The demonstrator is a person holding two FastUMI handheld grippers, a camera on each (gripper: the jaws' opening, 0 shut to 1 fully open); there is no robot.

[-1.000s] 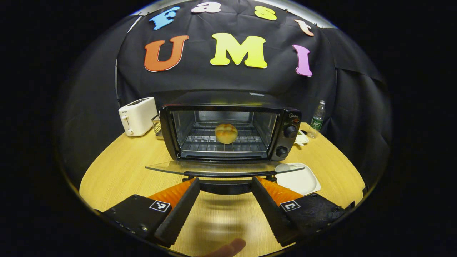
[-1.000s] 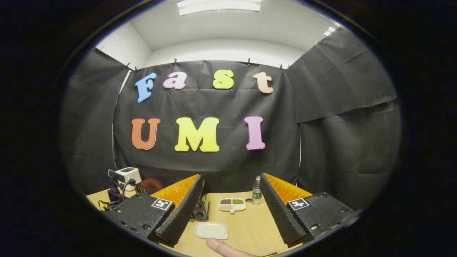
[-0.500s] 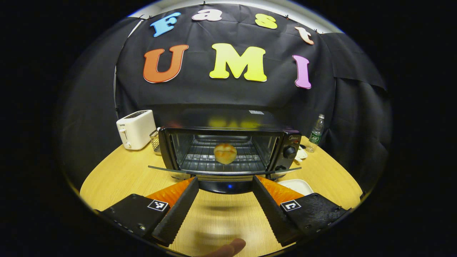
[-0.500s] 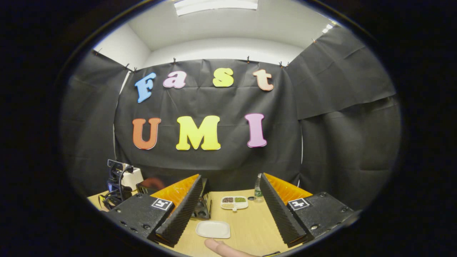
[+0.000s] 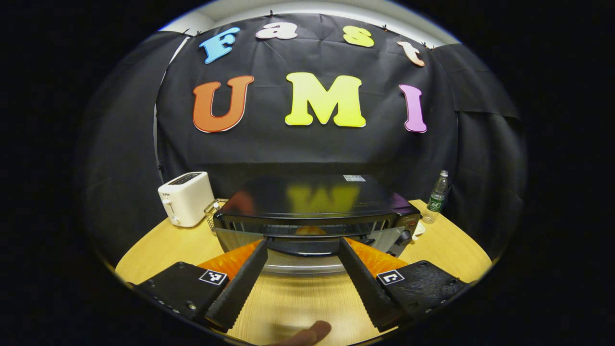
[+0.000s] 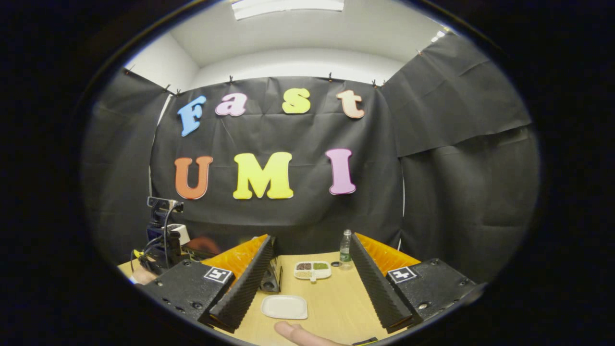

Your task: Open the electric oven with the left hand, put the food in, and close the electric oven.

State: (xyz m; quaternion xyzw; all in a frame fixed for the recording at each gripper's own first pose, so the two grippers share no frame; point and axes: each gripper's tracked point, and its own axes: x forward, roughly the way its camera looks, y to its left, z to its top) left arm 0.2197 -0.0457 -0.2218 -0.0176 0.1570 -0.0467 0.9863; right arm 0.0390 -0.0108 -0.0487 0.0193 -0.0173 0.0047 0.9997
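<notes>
Left gripper view: left gripper (image 5: 301,250) low over the wooden table (image 5: 158,247), fingers spread wide, nothing pinched between them. Directly ahead, electric oven (image 5: 311,211), black, glossy top reflecting the wall. Glass door (image 5: 298,240) tilted partway up, not flush against the front; dark handle (image 5: 303,246) sitting in the gap between the fingers, whether touching either finger cannot be told. Food (image 5: 310,231), a golden round bun, on the rack inside the oven, just visible through the slot above the door edge. Control knob (image 5: 406,235) on the oven's right end. White toaster (image 5: 186,198) to the left of the oven, small wire basket (image 5: 213,216) between the two. Plastic water bottle (image 5: 436,197) upright at far right of the table, well apart from the oven. Fingertip of a hand (image 5: 307,333) at bottom edge.

Right gripper view: right gripper (image 6: 310,283) held above the table, well apart from the oven, fingers spread, empty. Between them on the table: empty white plate (image 6: 284,306) near, divided white dish (image 6: 312,270) with dark and green contents farther back, bottle behind it. Corner of the oven just beside the left-hand finger. At left, the other gripper's camera mount with cables (image 6: 161,230), raised.
</notes>
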